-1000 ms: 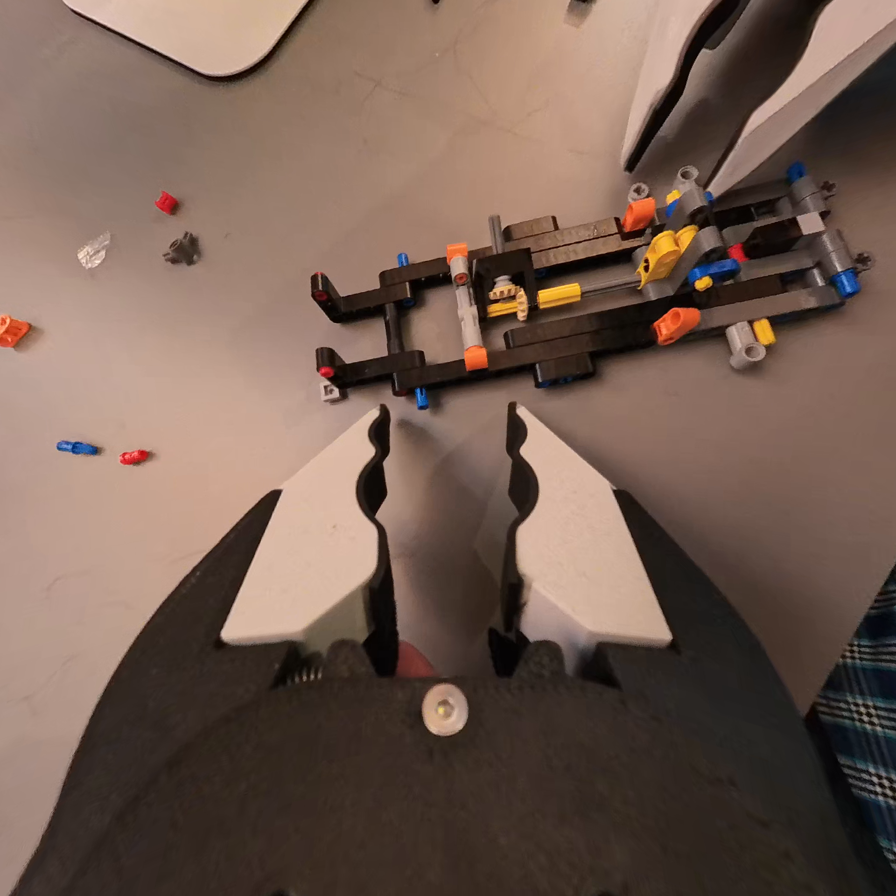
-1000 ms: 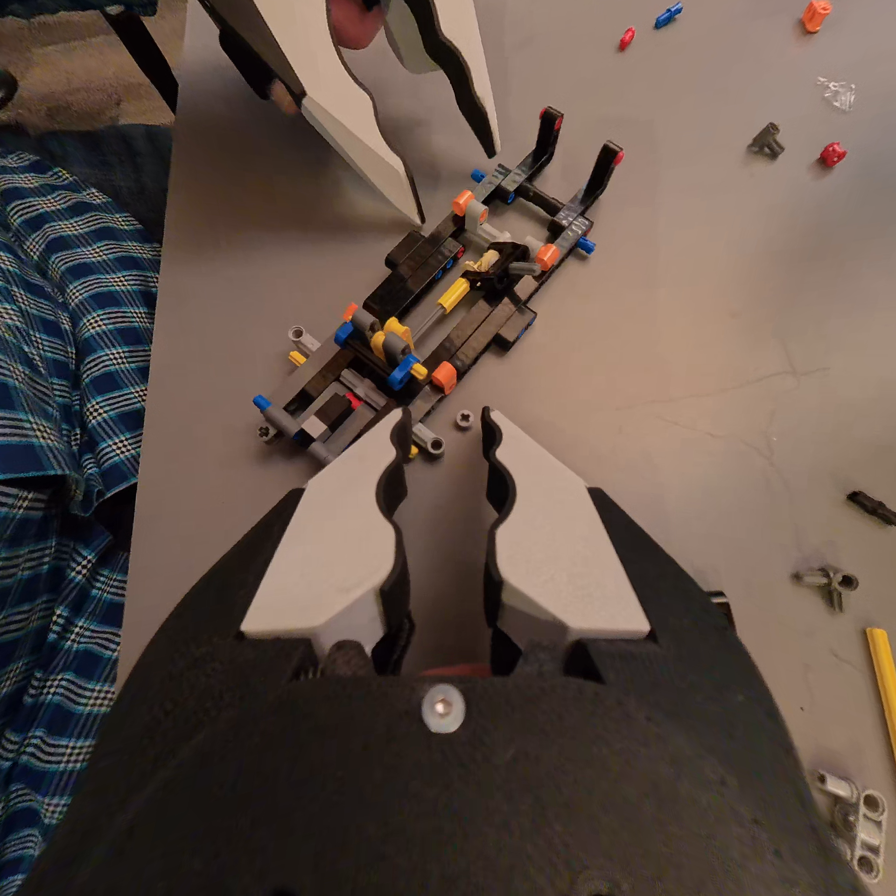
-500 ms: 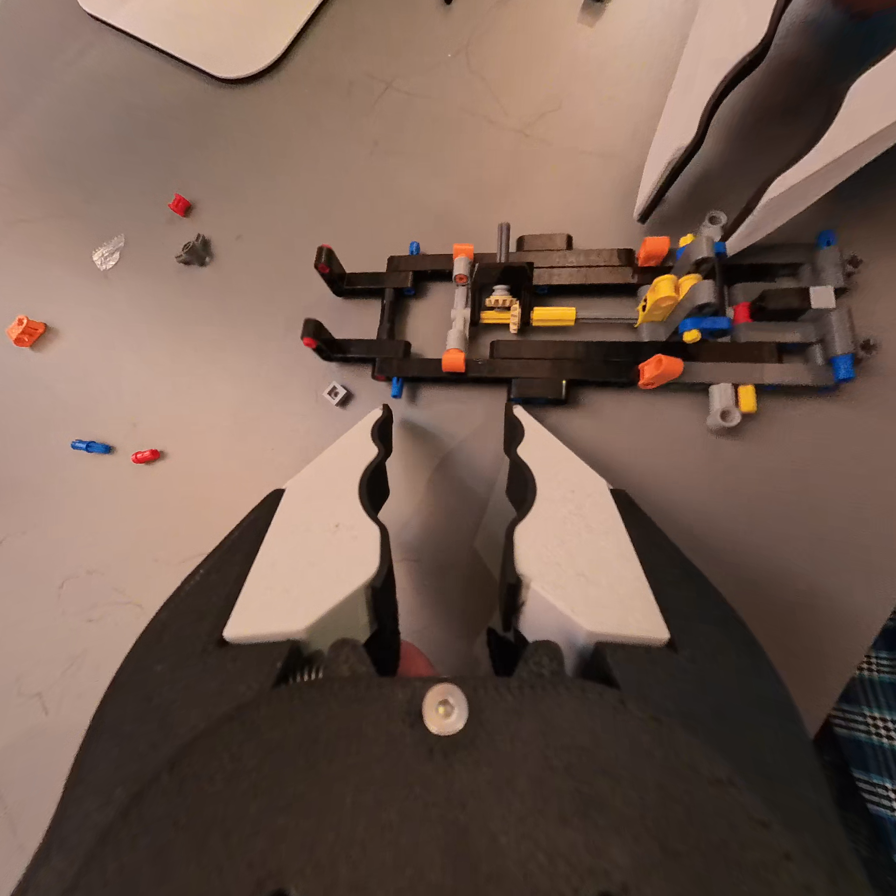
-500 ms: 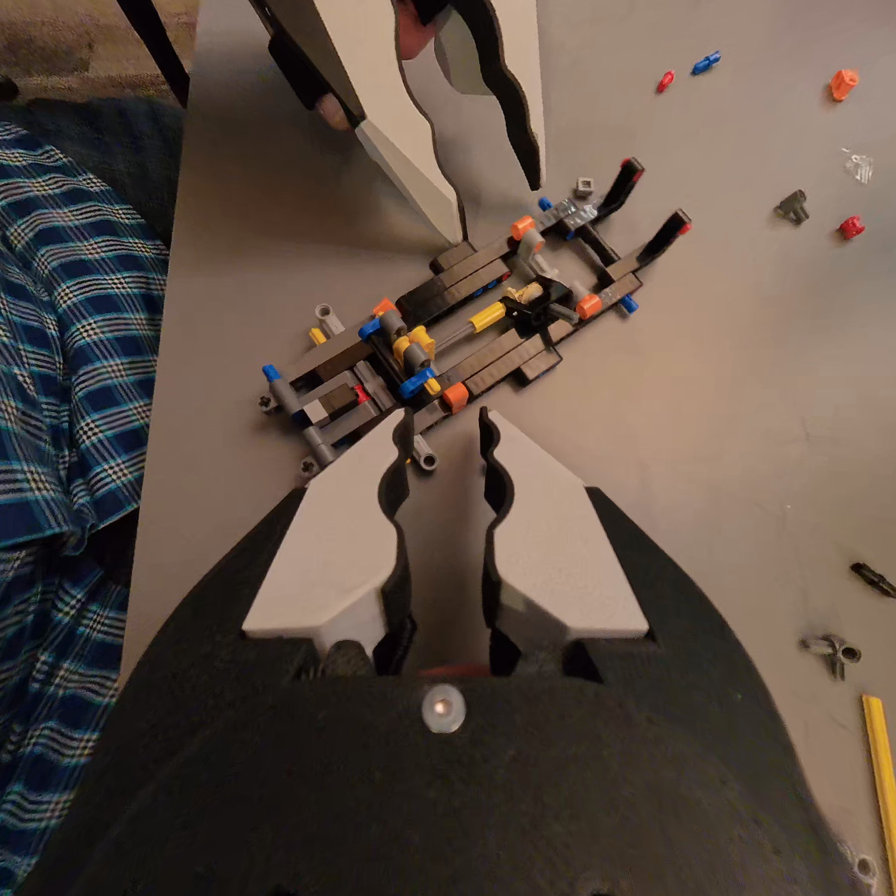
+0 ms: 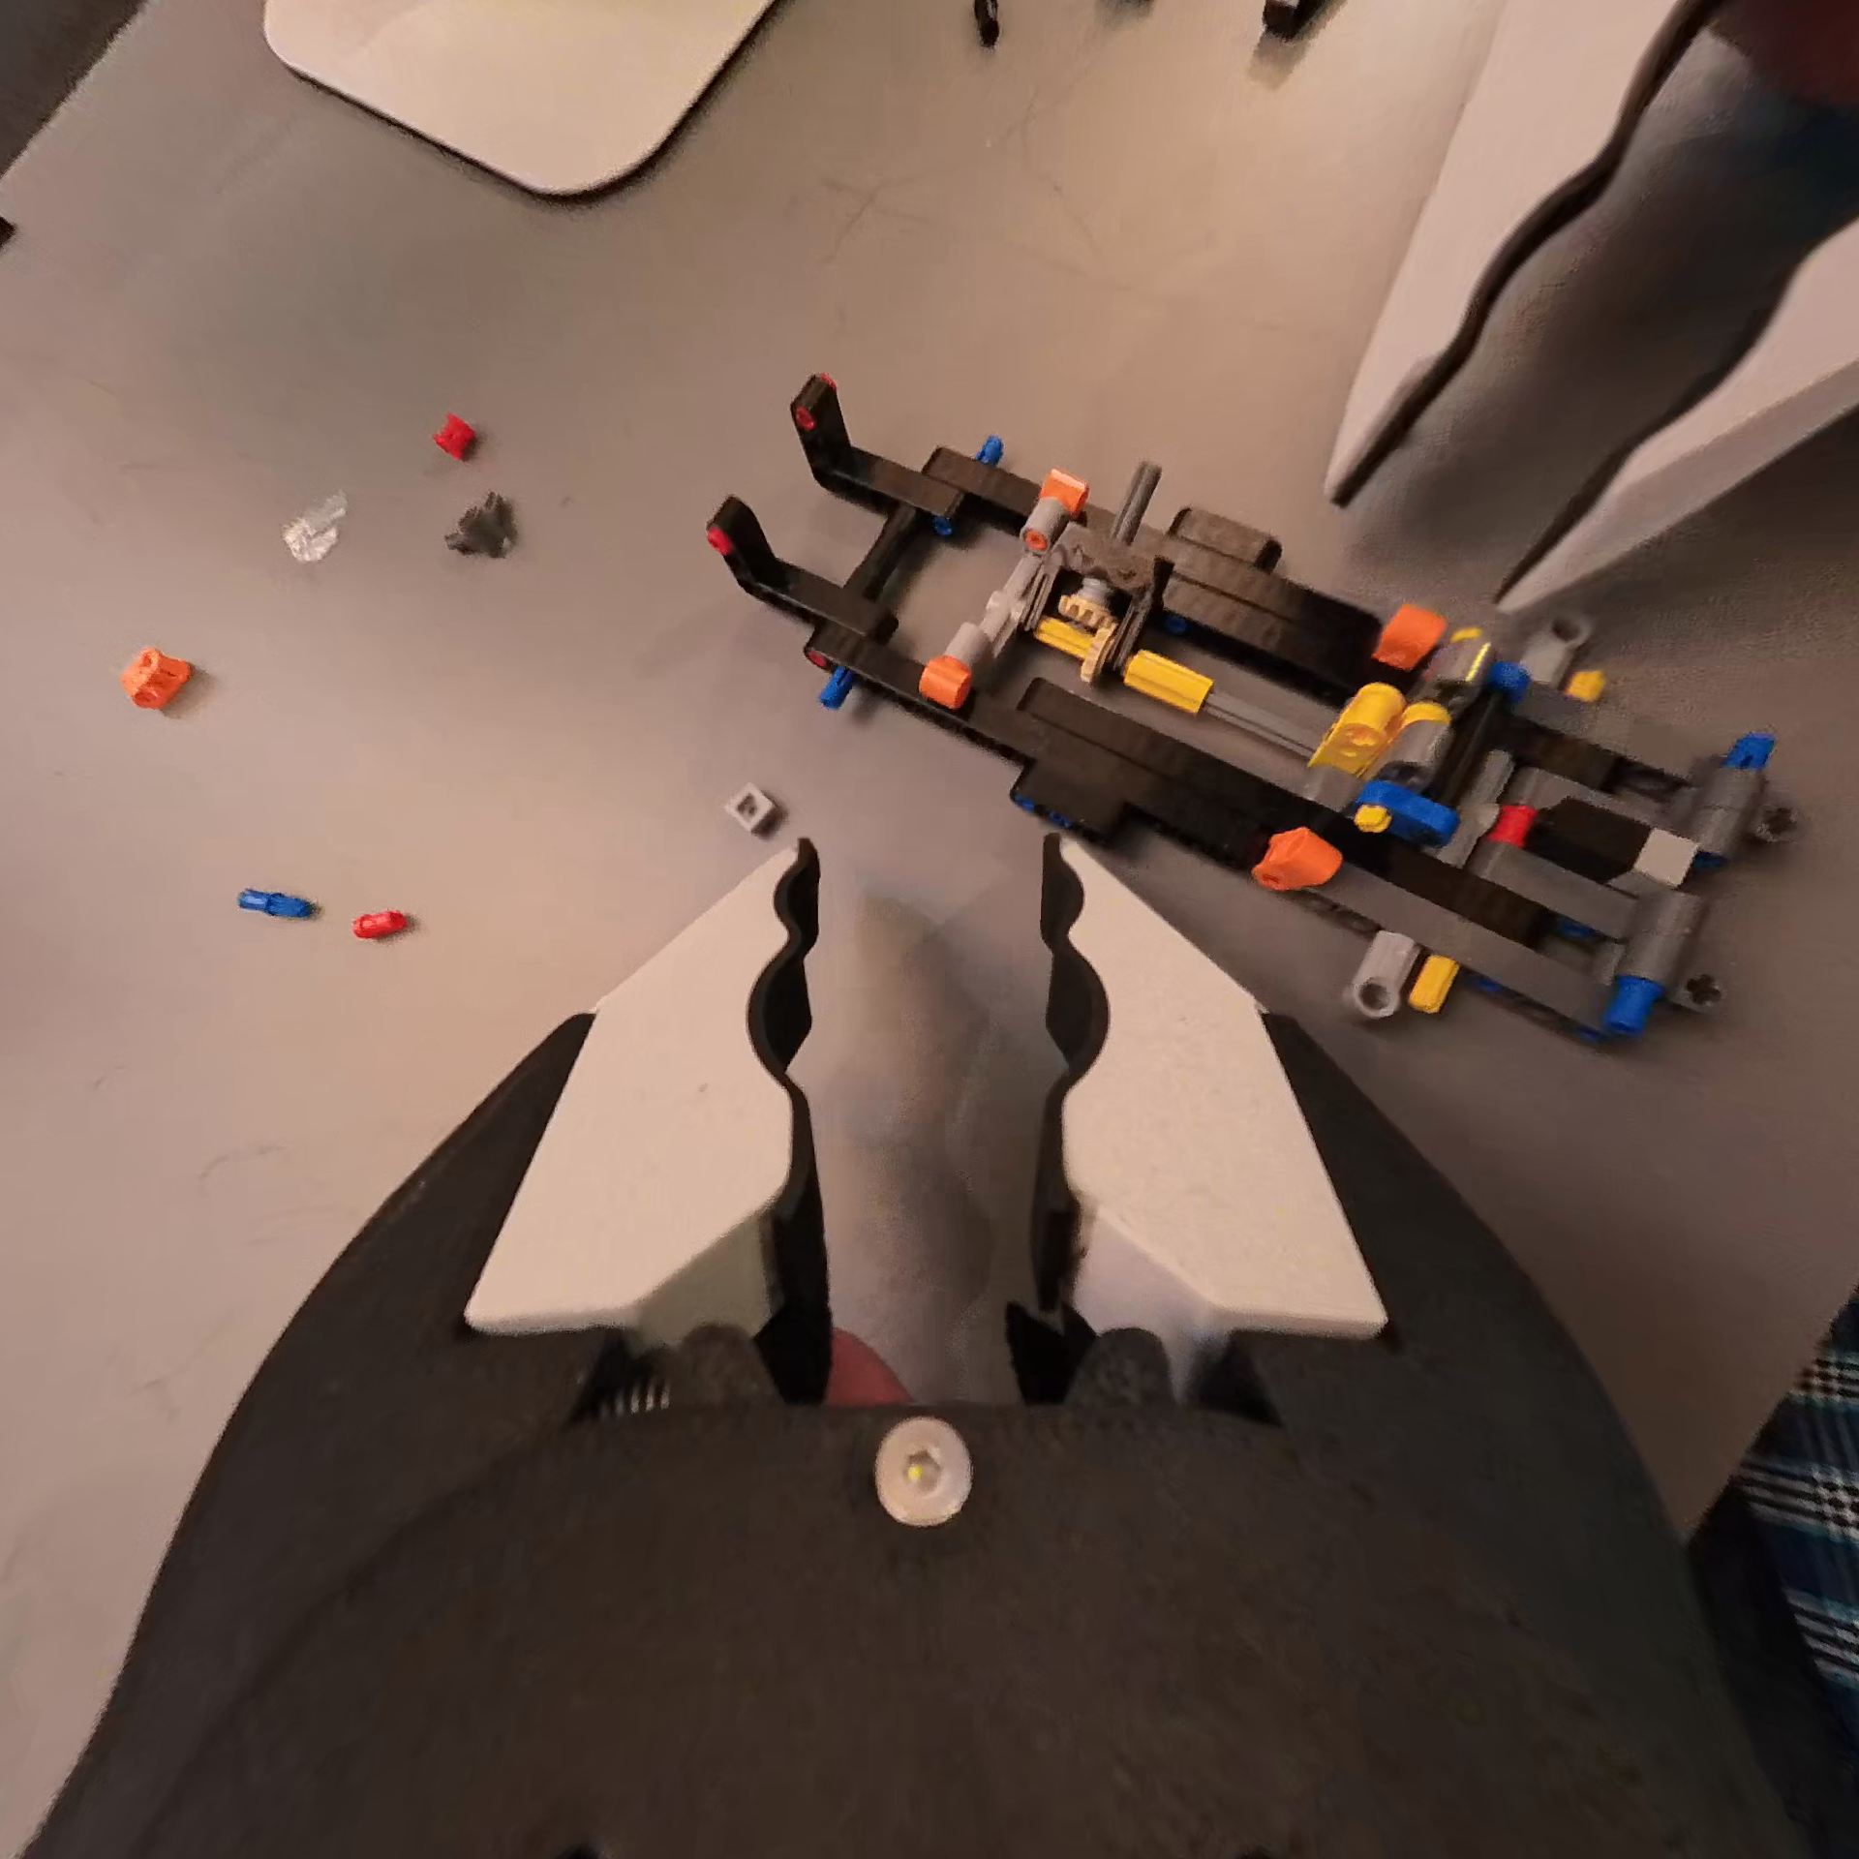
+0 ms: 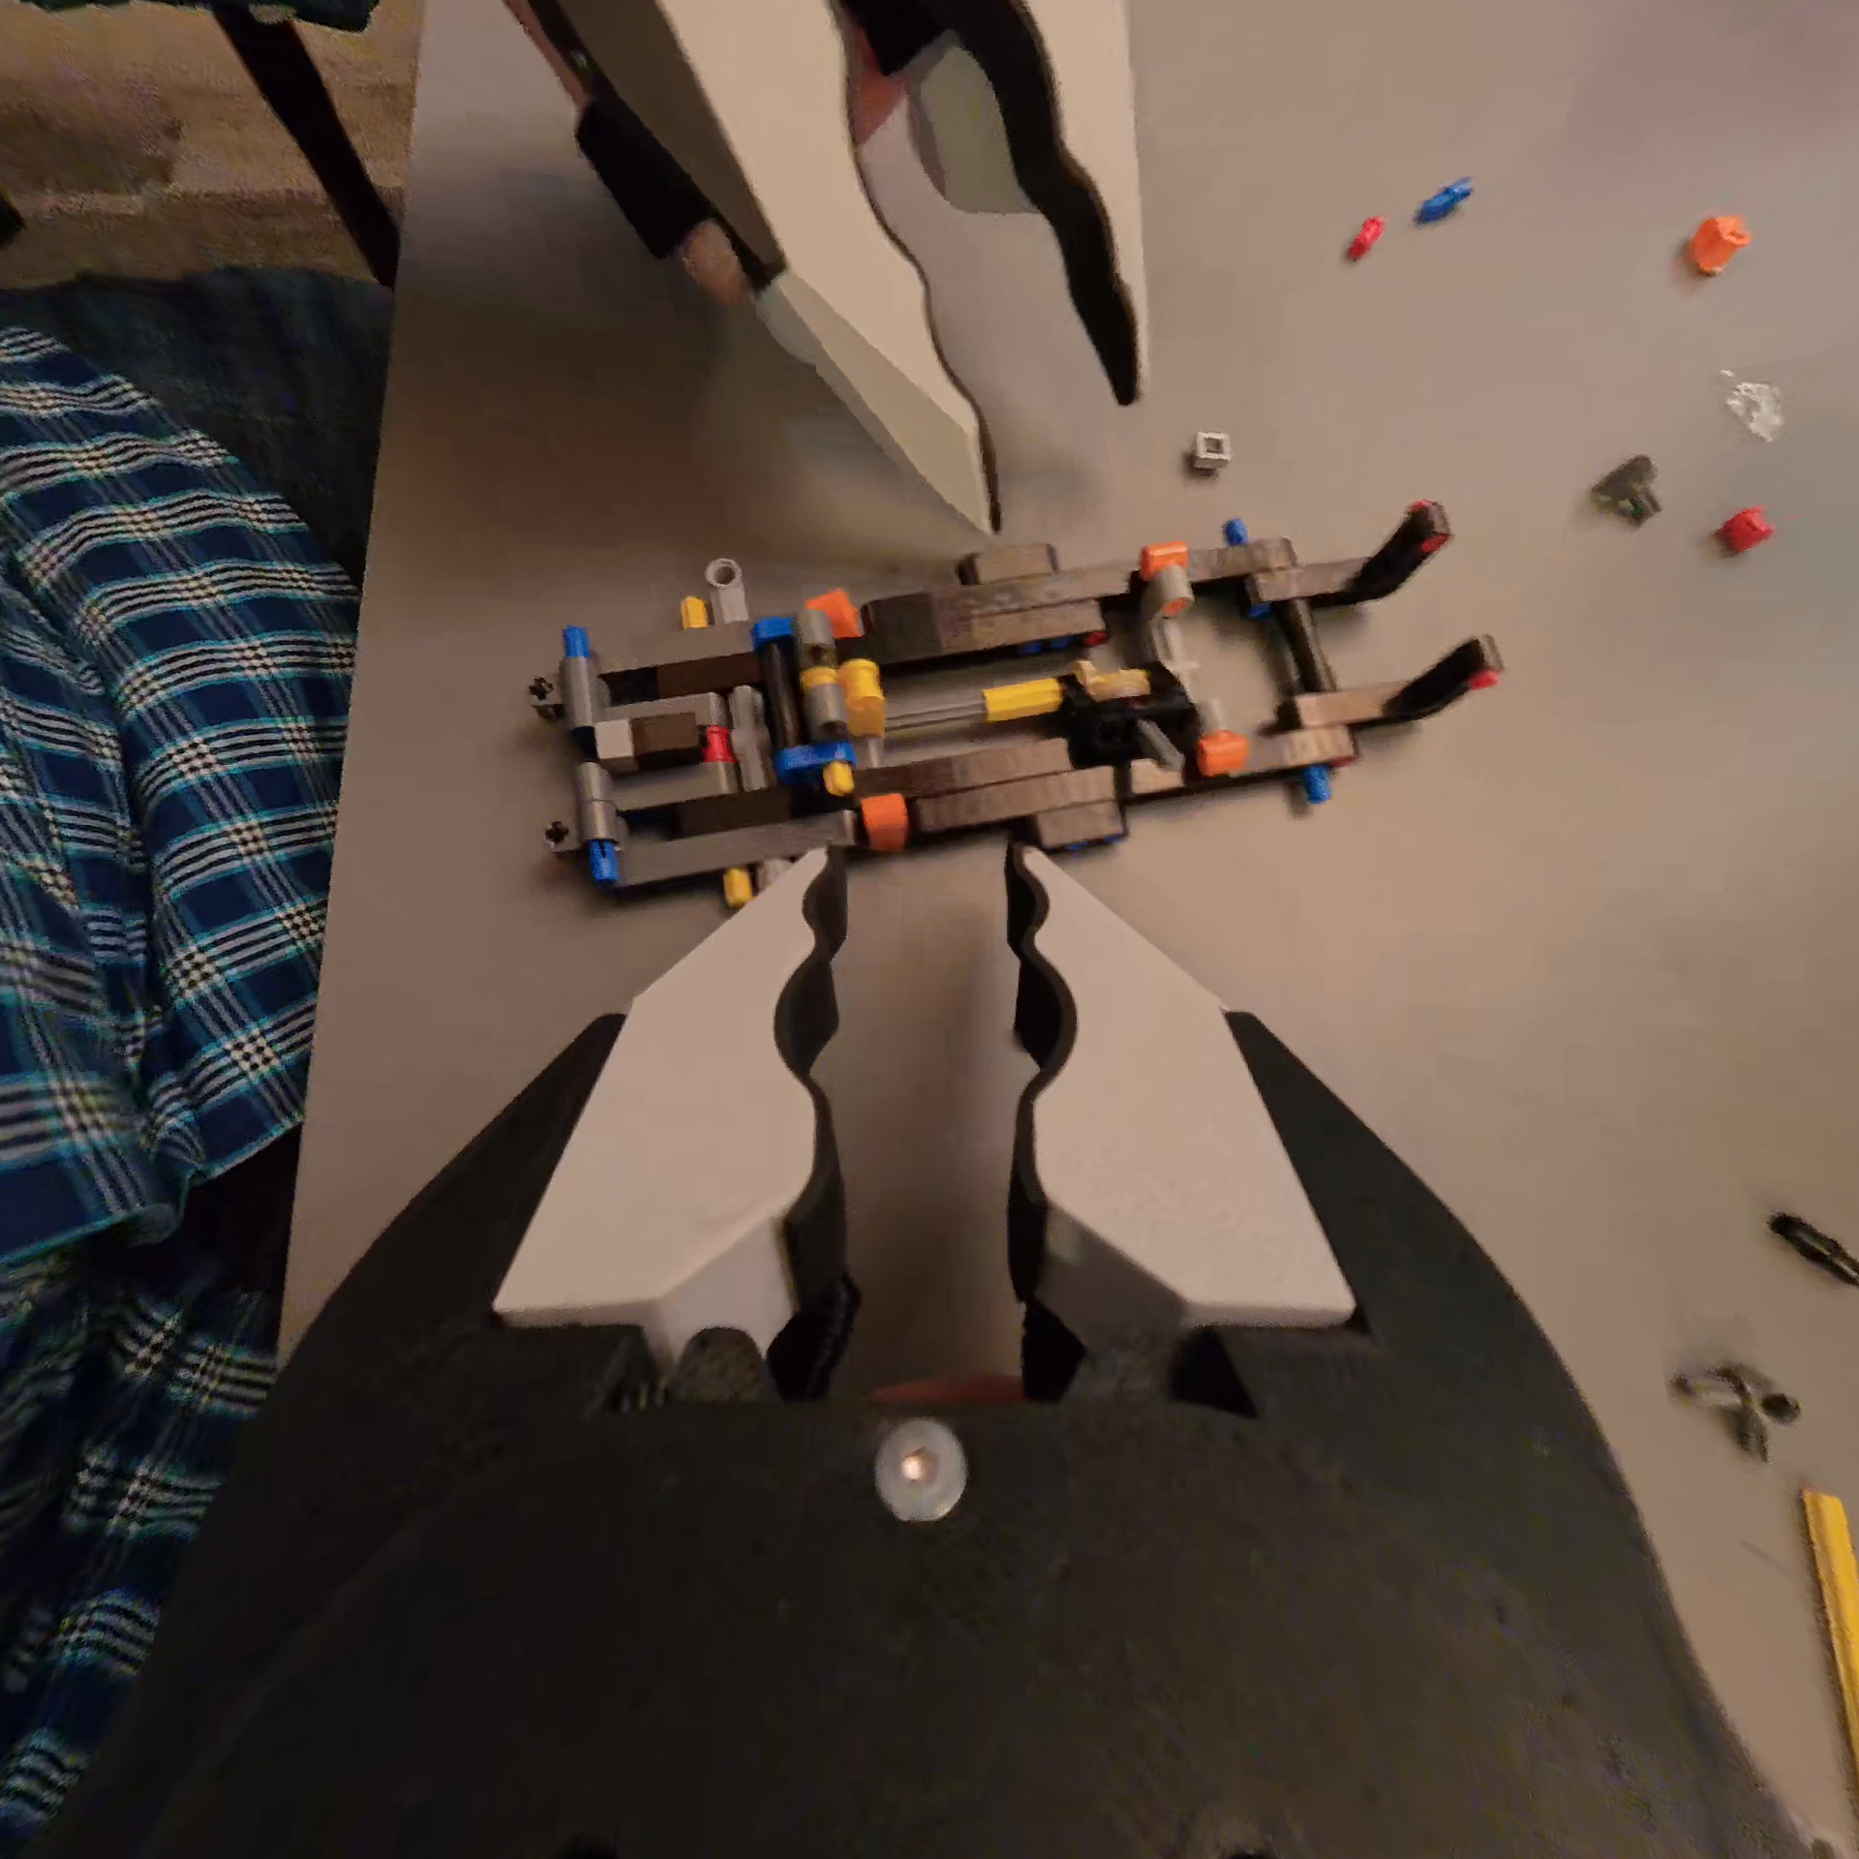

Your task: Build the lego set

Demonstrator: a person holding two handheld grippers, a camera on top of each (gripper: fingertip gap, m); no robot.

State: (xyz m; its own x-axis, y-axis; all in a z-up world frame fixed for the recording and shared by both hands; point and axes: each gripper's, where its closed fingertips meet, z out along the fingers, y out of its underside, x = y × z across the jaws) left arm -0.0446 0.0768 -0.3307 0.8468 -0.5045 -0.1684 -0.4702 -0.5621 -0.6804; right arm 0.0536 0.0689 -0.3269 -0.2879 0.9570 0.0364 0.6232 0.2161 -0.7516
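Our right gripper (image 6: pixel 917 865) is closest to the long lego frame (image 6: pixel 1006 694). The frame lies on the grey table (image 6: pixel 1408 1006) just past the tips, and its long side runs straight across them. The right jaws are partly open and hold nothing. Our left gripper (image 5: pixel 925 855) sits on the frame's other side. From there the frame (image 5: pixel 1257 704) is ahead and to the right, slanting away. Its jaws are also partly open and empty. A small grey square piece (image 5: pixel 752 808) lies loose just past its left tip. We think the right one can grab the frame first.

Black-and-grey lego frame (image 6: pixel 1006 694) with orange, yellow, blue bits; grey table (image 6: pixel 1408 956); blue plaid cloth (image 6: pixel 151 704).
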